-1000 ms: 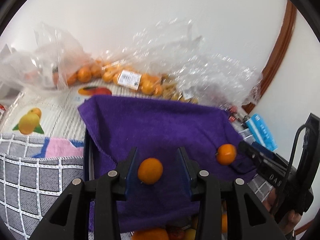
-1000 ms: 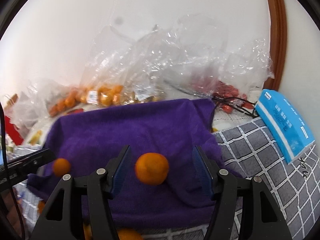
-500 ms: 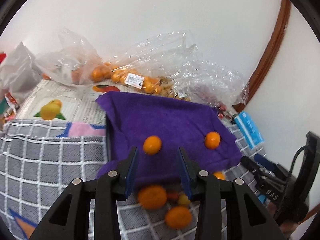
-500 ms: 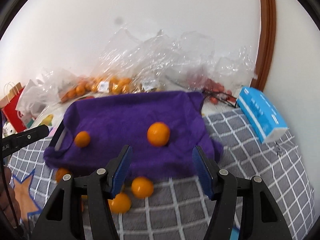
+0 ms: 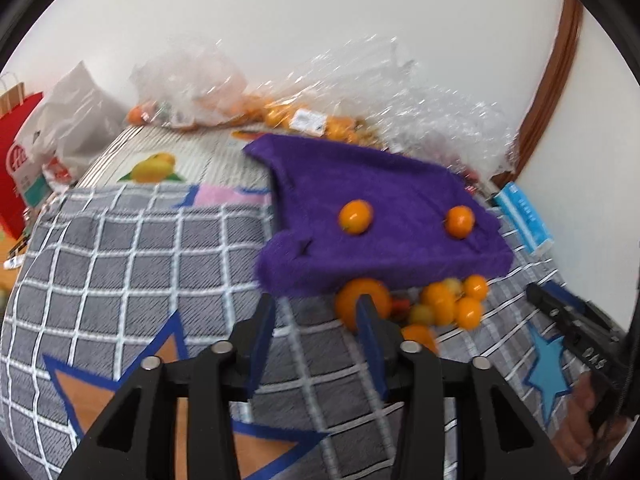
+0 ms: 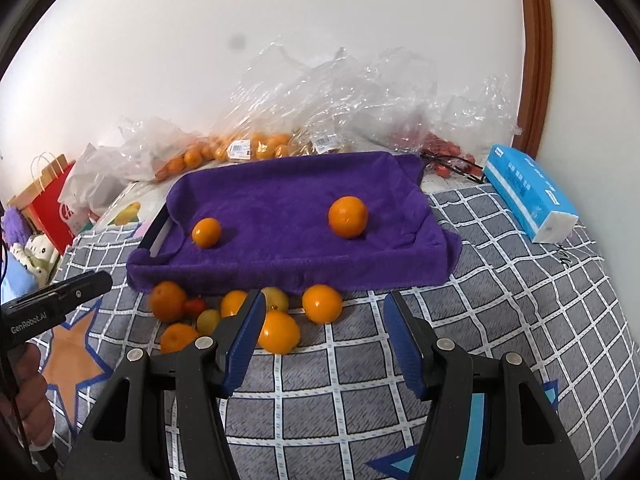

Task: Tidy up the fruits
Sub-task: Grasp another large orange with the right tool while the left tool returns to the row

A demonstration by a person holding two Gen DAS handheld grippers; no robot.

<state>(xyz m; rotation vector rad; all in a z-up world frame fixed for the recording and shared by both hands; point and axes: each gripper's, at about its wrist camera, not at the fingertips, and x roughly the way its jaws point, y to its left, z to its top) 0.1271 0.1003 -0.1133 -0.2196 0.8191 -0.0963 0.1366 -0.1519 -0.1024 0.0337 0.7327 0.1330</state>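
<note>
A purple towel (image 6: 280, 196) lines a dark tray, and two oranges lie on it, a small one (image 6: 206, 232) on the left and a bigger one (image 6: 347, 216) on the right. The left wrist view shows the same pair (image 5: 355, 217) (image 5: 460, 221). Several loose oranges and small fruits (image 6: 278, 331) are heaped on the blanket against the tray's front edge. My right gripper (image 6: 324, 300) hangs open just short of this heap, holding nothing. My left gripper (image 5: 315, 301) is at the heap's left end with its jaws opening and nothing between them. A large orange (image 5: 362, 300) sits behind its right finger.
A grey checked blanket (image 6: 500, 280) with star patches covers the surface. Clear plastic bags of oranges (image 6: 240, 148) and red fruit (image 6: 440, 146) lie along the back wall. A blue tissue pack (image 6: 528, 192) is at right, with a red paper bag (image 6: 48, 200) and a white bag at left.
Both grippers have drawn back from the tray, each leaving an orange on the towel. The fruit heap in front of the tray has come into view. The left jaws stand wider.
</note>
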